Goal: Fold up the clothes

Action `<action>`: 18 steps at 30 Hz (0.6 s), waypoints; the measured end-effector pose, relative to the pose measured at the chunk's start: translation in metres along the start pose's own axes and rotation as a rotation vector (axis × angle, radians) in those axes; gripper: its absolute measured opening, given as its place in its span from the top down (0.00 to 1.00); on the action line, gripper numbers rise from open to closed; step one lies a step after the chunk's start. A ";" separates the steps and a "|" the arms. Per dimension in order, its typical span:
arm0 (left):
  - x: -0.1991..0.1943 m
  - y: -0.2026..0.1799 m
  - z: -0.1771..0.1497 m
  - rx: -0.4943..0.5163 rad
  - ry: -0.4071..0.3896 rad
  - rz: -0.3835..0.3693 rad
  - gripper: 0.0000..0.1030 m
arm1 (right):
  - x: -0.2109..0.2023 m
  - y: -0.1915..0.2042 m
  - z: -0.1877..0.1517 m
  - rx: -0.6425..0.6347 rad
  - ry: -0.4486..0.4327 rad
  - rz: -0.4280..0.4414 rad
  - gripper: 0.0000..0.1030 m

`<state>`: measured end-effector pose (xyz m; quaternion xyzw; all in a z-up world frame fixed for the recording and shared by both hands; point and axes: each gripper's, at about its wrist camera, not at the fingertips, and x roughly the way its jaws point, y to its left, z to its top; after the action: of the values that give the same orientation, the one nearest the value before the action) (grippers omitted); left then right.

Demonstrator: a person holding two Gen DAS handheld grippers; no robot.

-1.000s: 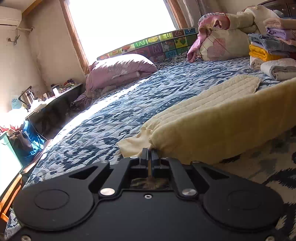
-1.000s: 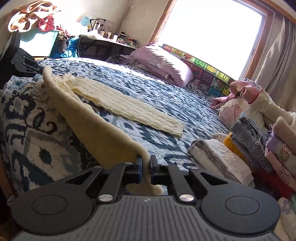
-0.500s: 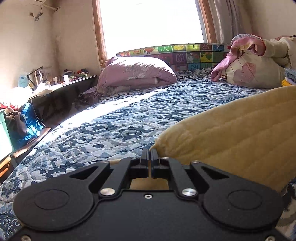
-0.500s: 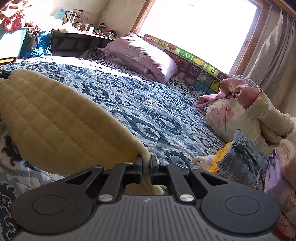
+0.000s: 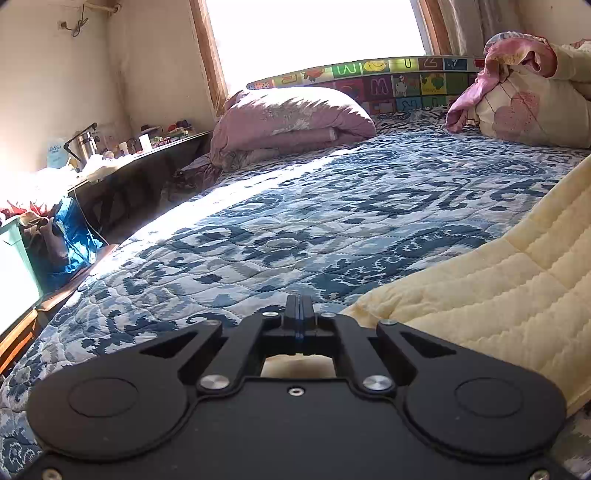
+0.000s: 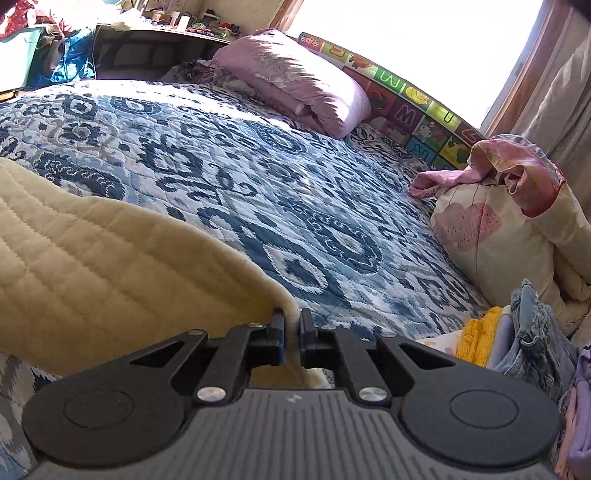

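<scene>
The cream quilted garment [image 5: 491,291] hangs stretched above the blue patterned bedspread [image 5: 332,221], its long axis running between the left gripper [image 5: 298,314] and the right gripper [image 6: 291,325], each clamped tight on one end. Neither hand is nearer, since both hold it. A second ago part of it lay flat on the bedspread; now it is lifted clear.

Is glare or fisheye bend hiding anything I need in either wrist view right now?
Left wrist: window blown out white, far-left edge washed out too; garment and left gripper sharp. Right wrist: window also blown out; bedspread bulges with fisheye, sunlit but readable; right gripper and pinched garment clear.
</scene>
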<state>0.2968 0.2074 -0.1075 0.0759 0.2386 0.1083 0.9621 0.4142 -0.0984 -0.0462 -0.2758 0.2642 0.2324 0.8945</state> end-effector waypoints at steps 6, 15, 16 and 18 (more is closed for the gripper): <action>-0.003 0.027 -0.002 -0.146 0.030 -0.148 0.71 | 0.024 -0.002 0.001 0.023 0.069 0.014 0.92; 0.005 0.037 -0.007 -0.286 0.099 -0.297 0.57 | 0.043 0.002 -0.012 0.091 0.147 0.043 0.91; 0.007 0.037 -0.006 -0.288 0.105 -0.299 0.56 | 0.041 0.004 -0.011 0.088 0.141 0.041 0.91; 0.012 0.036 -0.003 -0.288 0.116 -0.303 0.54 | 0.036 0.007 -0.011 0.079 0.132 0.036 0.91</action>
<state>0.2996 0.2450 -0.1085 -0.1051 0.2842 -0.0003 0.9530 0.4336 -0.0905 -0.0786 -0.2501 0.3365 0.2190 0.8810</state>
